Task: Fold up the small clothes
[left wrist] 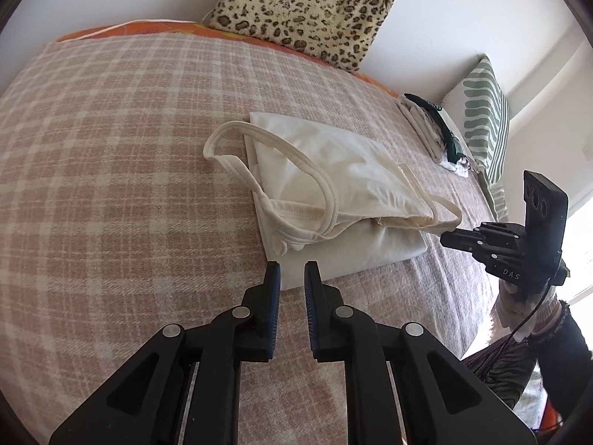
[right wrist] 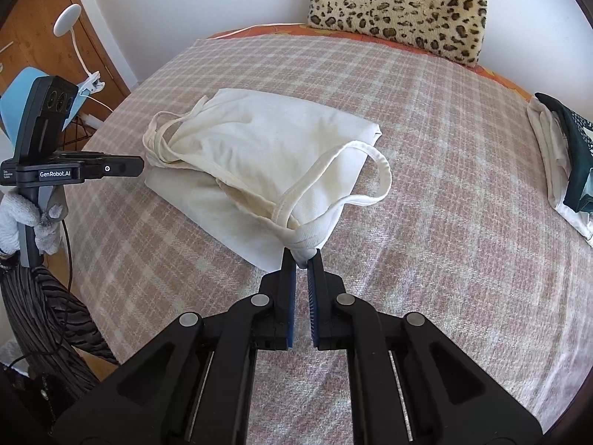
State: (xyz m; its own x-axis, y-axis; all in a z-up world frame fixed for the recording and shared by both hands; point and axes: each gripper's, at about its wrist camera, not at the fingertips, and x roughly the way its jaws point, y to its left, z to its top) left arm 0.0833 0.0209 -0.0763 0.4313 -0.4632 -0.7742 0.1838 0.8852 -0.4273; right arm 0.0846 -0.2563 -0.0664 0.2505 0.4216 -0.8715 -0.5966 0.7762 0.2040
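Note:
A cream tank top [left wrist: 333, 181] lies partly folded on the plaid bed cover [left wrist: 111, 148], its straps looping out. My left gripper [left wrist: 292, 270] hangs just short of the top's near edge, jaws slightly apart and empty. In the right wrist view, my right gripper [right wrist: 302, 259] is shut on the top's strap hem [right wrist: 307, 241] at its near corner. The top's body [right wrist: 259, 148] spreads beyond it. The left gripper [right wrist: 139, 165] shows at the top's left end, and the right gripper [left wrist: 450, 235] shows at the right end in the left wrist view.
A stack of folded clothes [left wrist: 433, 129] with a dark green piece lies at the bed's far right, also in the right wrist view [right wrist: 559, 155]. A leopard-print cushion [left wrist: 307, 3] and a green striped pillow [left wrist: 485, 118] lean on the wall. A clip lamp [right wrist: 68, 18] stands left.

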